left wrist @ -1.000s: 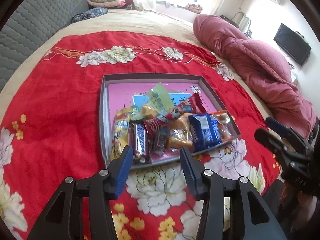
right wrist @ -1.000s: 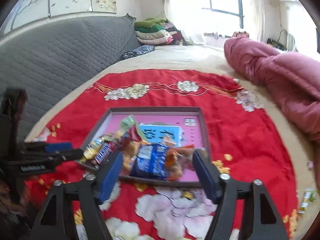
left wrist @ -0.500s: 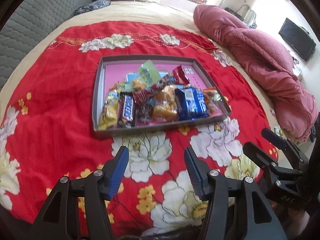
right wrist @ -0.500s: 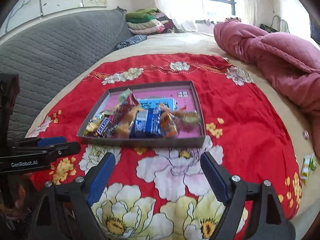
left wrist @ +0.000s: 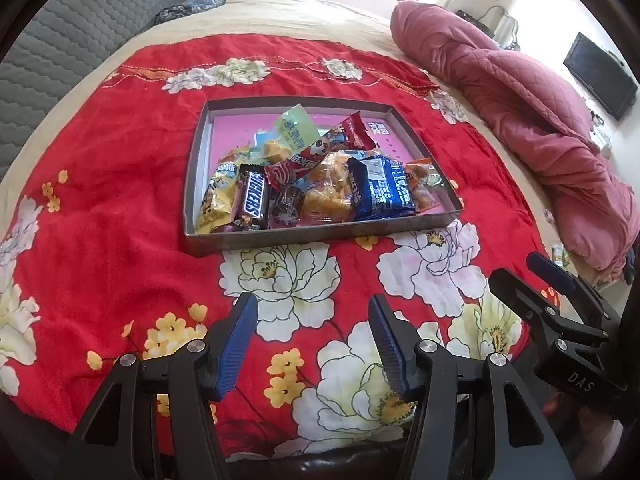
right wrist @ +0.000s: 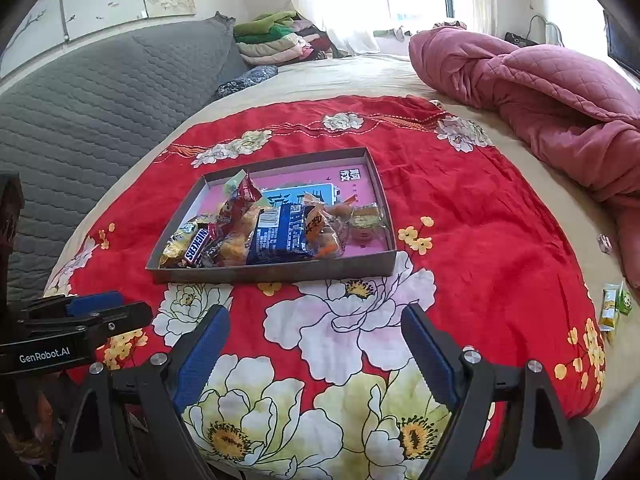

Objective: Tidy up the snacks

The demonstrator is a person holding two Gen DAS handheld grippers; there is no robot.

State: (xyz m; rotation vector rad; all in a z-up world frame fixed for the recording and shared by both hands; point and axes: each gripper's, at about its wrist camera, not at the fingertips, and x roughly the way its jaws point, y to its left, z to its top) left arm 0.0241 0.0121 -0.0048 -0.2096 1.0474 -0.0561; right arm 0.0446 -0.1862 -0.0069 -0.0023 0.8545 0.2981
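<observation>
A shallow grey tray with a pink floor lies on the red flowered cloth and holds several wrapped snacks. Among them are a Snickers bar, a blue packet, a yellow pack and a green sachet. My left gripper stands open and empty over the cloth, short of the tray's near wall. My right gripper is open wider, also empty and nearer than the tray. Each gripper shows at the edge of the other's view.
A crumpled pink quilt lies on the right of the bed. A grey padded headboard runs along the left. Small green and yellow packs lie off the cloth at the bed's right edge. Folded clothes are stacked at the back.
Both grippers have drawn back from the tray, which now lies farther off. Both pairs of jaws stand a little wider than a second ago. Nothing was picked up.
</observation>
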